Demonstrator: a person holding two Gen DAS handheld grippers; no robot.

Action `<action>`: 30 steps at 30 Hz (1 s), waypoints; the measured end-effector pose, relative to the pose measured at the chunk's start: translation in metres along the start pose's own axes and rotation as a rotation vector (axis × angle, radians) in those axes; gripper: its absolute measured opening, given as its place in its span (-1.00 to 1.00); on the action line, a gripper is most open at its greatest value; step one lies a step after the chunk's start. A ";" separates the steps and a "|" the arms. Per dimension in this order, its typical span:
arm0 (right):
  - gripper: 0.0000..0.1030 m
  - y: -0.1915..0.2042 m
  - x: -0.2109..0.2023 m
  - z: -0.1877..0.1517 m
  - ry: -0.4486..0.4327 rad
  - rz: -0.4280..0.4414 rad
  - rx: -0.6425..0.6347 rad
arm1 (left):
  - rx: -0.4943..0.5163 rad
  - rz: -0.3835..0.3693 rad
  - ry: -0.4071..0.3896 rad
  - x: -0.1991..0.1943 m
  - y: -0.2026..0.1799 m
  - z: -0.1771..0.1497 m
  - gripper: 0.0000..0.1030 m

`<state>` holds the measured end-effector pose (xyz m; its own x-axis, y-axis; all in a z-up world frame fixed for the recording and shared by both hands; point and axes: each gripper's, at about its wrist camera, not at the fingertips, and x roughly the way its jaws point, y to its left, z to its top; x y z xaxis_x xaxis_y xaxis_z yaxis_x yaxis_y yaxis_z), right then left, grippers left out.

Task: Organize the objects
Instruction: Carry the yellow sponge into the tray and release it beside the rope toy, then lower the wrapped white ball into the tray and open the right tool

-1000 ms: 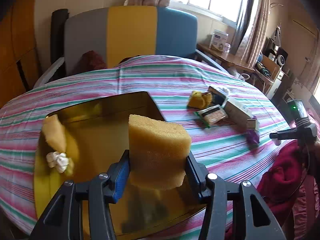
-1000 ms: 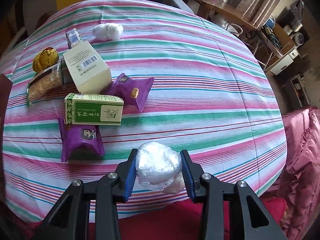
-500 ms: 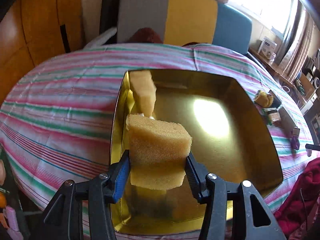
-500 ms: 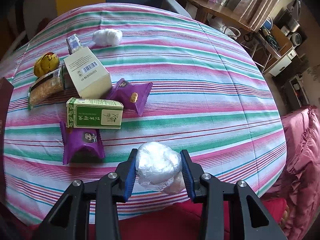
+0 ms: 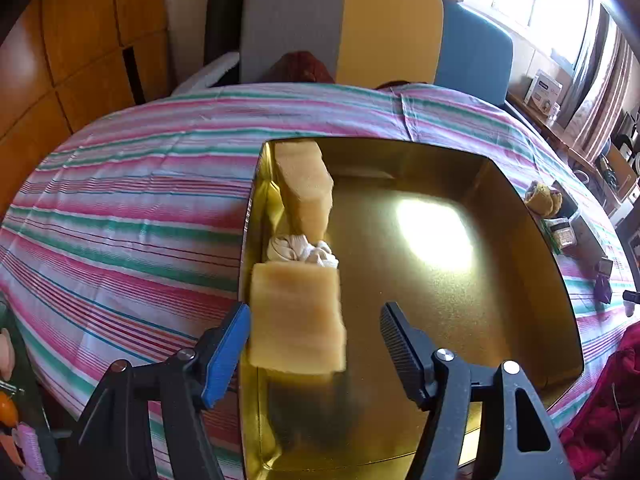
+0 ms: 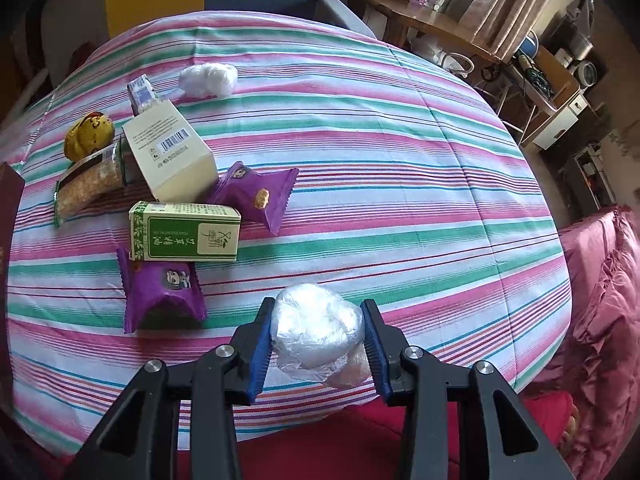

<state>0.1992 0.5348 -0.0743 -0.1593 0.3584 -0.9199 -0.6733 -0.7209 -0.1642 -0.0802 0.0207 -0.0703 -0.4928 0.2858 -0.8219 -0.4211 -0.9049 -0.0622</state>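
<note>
In the left wrist view my left gripper (image 5: 316, 344) is open over the near left part of a gold tray (image 5: 532, 264). A yellow sponge (image 5: 296, 316), blurred, sits between the jaws against the left pad, free of the right one. Another sponge (image 5: 306, 192) and a white cloth wad (image 5: 302, 250) lie along the tray's left wall. In the right wrist view my right gripper (image 6: 318, 340) is shut on a clear plastic-wrapped ball (image 6: 316, 330) above the table's near edge.
On the striped tablecloth (image 6: 380, 168) lie two purple snack packs (image 6: 160, 292), a green box (image 6: 184, 232), a cream box (image 6: 168, 152), a cereal bar (image 6: 86, 186), a yellow toy (image 6: 88, 138), a small carton (image 6: 141, 96) and a white wad (image 6: 208, 78). A chair (image 5: 372, 36) stands behind the table.
My left gripper has opened and let go of the sponge, which drops toward the tray's left side. The right gripper has kept its hold on the ball and moved slightly forward.
</note>
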 end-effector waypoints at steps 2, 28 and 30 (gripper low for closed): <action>-0.18 -0.001 -0.001 0.000 -0.008 -0.010 0.009 | -0.015 0.004 -0.022 -0.008 0.003 0.000 0.32; -0.17 0.332 -0.140 -0.031 -0.228 0.633 -0.449 | -0.126 0.111 -0.132 -0.055 0.036 -0.022 0.32; -0.17 0.363 -0.136 -0.041 -0.191 0.688 -0.487 | -0.141 0.107 -0.124 -0.054 0.042 -0.024 0.32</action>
<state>0.0061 0.2003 -0.0229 -0.5657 -0.1897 -0.8025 -0.0047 -0.9724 0.2332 -0.0531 -0.0403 -0.0425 -0.6227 0.2147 -0.7524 -0.2550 -0.9648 -0.0643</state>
